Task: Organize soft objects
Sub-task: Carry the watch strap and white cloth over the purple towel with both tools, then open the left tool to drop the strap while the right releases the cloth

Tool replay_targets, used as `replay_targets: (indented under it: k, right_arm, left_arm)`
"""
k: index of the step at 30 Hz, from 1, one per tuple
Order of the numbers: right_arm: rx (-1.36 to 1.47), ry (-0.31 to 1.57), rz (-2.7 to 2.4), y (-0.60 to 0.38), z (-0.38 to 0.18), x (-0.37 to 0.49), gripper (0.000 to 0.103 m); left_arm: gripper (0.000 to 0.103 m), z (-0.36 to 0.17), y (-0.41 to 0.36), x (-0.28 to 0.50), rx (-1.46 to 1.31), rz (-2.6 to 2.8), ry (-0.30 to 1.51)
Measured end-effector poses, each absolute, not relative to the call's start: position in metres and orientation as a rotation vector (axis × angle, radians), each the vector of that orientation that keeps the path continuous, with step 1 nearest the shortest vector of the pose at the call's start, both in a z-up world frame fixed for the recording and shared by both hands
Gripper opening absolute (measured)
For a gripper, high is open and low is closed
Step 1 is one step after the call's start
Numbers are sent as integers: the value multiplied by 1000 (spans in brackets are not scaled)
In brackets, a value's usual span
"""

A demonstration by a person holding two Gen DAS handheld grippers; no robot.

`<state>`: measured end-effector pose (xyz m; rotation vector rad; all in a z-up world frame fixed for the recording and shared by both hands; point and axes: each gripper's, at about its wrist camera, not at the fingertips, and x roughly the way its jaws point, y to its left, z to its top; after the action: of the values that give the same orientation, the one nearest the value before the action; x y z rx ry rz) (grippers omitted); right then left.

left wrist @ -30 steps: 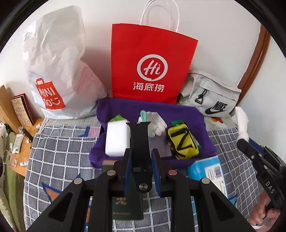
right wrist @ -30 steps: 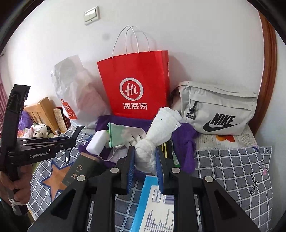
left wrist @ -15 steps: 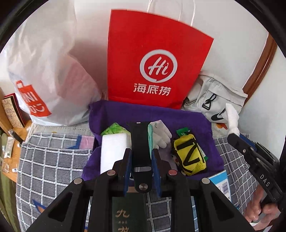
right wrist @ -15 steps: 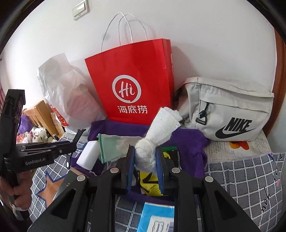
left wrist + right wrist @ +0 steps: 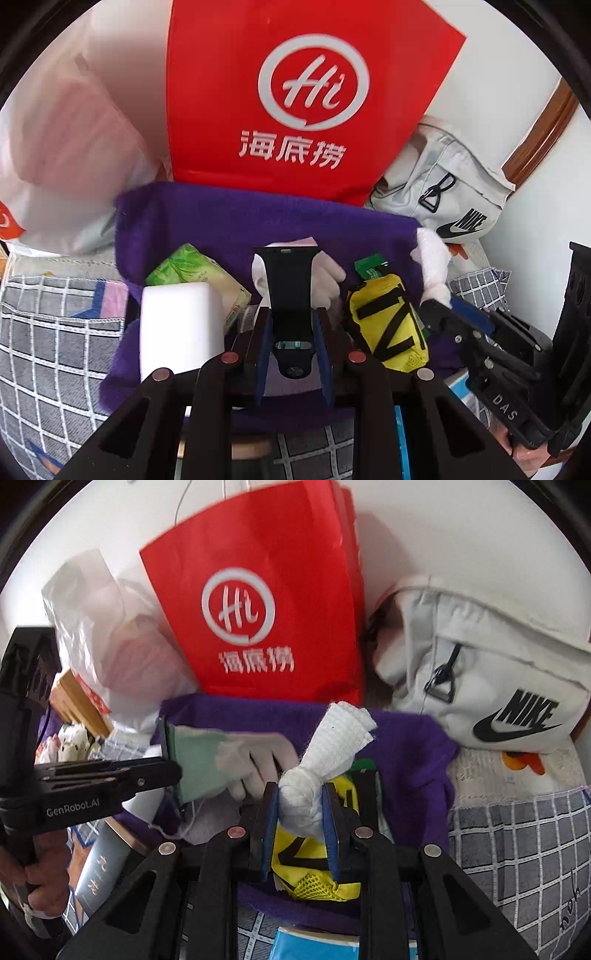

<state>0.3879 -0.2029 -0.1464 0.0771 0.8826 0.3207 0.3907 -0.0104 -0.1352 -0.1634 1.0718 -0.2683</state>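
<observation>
Red paper bag (image 5: 295, 92) top cut off by left-wrist frame edge. White plastic bag (image 5: 70, 147) blurred, contents unreadable. Glove (image 5: 325, 280) mostly hidden behind black strap (image 5: 290, 284). Blue box (image 5: 314, 945) cut off at bottom edge.

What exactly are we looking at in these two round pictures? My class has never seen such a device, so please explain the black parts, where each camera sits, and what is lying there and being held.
No robot here: a person holds a hand-held black gripper in each hand. Each round picture comes from a fisheye camera on one gripper, looking along its two fingers.

In the left view, the left gripper is shut on a black rubbery strap. In the right view, the right gripper is shut on a knotted white cloth.

Below them lies a purple fuzzy towel on a grey checked cover. On the towel are a white foam block, a yellow mesh pouch and a white glove. Behind stand a red paper bag and a pale grey waist bag.
</observation>
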Motion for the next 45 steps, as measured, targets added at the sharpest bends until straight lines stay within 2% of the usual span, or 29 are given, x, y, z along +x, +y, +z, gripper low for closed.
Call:
replay_targets:
  k: [10,20,21,23,25,27,29,35,37,43,45]
  right_arm:
    - [89,954,304,-204,-169,402,23]
    - [60,984,289,-199,-177,404,24]
    - [58,983,291,-199,-177,404,24]
    - [52,983,297,-197,-176,403,26]
    - [47,974,296,-196,-173,401,35]
    - [47,967,301,-196,-170,399,41]
    - [45,956,305,-196,-166,397,42]
    - [24,923,303,-196,-153,390,50]
    - [24,912,299,-197,-147,387,60]
    - [11,874,239,-201,-129,374,71]
    - [18,870,233,-204,-125,368,72]
  left_arm:
    - [22,-152,8,402,-203,-234,1115]
    - [22,-158,-6,402,-227,-301,1156]
    - [23,-158,-5,402,-229,-303,1157]
    - [38,-155,-3,401,-236,-310,1159]
    - [45,-150,0,399,-240,-315,1147]
    - [47,-145,2,396,-233,-311,1136]
    - [53,-139,3,394,-228,-308,1127]
    - [60,-126,3,389,-207,-300,1101]
    - [60,-123,1,386,-191,-297,1095]
    - [61,-113,-5,371,-114,-237,1065]
    - [61,-109,-7,361,-88,-220,1053]
